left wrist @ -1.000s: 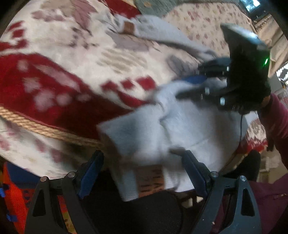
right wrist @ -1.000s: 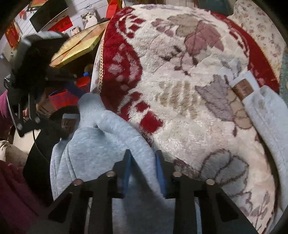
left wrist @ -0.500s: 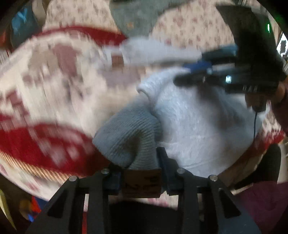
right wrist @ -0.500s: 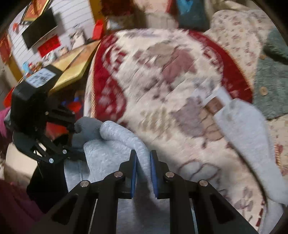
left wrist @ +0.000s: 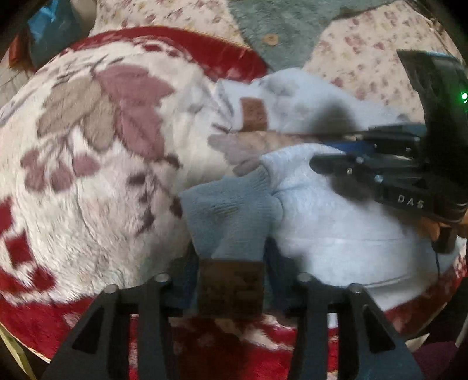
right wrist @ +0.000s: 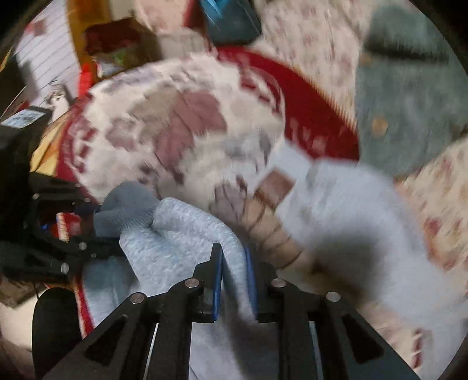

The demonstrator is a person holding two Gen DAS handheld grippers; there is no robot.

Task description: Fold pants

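Note:
The light grey fleece pants (left wrist: 336, 222) lie on a red and cream floral blanket (left wrist: 96, 163). My left gripper (left wrist: 231, 263) is shut on the darker ribbed cuff (left wrist: 228, 216) with a brown tag. My right gripper (right wrist: 234, 280) is shut on a fold of the pants leg (right wrist: 187, 233) and shows in the left wrist view (left wrist: 345, 157) at the right. The far end of the pants (right wrist: 351, 210), with a brown patch (right wrist: 275, 187), lies flat ahead. The left gripper (right wrist: 70, 231) shows at the left of the right wrist view, holding the cuff (right wrist: 125, 210).
A teal fleece garment with a button (left wrist: 272, 26) lies at the far edge on a flowered sheet (left wrist: 365, 52). Cluttered shelves and boxes (right wrist: 111, 46) stand beyond the blanket's left side. The blanket's red border (left wrist: 204, 350) runs along the near edge.
Both grippers have carried the held cuff end forward over the blanket toward the far end of the pants. The left gripper closed on the cuff a second ago.

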